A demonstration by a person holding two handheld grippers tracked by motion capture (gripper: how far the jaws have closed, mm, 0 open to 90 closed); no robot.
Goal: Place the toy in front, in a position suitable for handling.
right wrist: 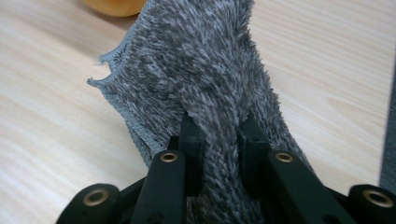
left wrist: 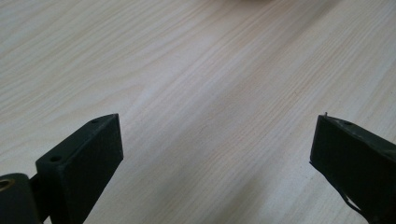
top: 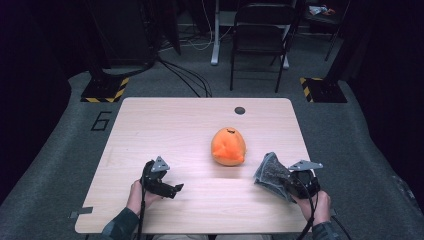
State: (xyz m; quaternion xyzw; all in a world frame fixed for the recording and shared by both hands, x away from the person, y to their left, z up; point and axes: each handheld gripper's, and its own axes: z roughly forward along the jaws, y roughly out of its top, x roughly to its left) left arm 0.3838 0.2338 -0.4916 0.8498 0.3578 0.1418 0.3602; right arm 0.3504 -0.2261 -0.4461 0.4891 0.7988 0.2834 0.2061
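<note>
A fuzzy grey cloth [top: 272, 174] hangs bunched from my right gripper [top: 295, 186] near the table's front right. In the right gripper view the two black jaws pinch a fold of the grey cloth [right wrist: 205, 79], so my right gripper [right wrist: 219, 140] is shut on it. An orange plush ball [top: 228, 146] sits at the middle of the table, left of and beyond the cloth; its edge [right wrist: 114, 5] peeks in behind the cloth. My left gripper [top: 172, 189] rests at the front left, jaws wide apart over bare wood [left wrist: 215, 140], nothing between them.
The light wooden table [top: 165, 125] has a small dark round hole [top: 240, 110] near its far edge. A black folding chair [top: 260, 35] and cables stand on the floor beyond. The table's right edge [right wrist: 390, 116] lies close to the cloth.
</note>
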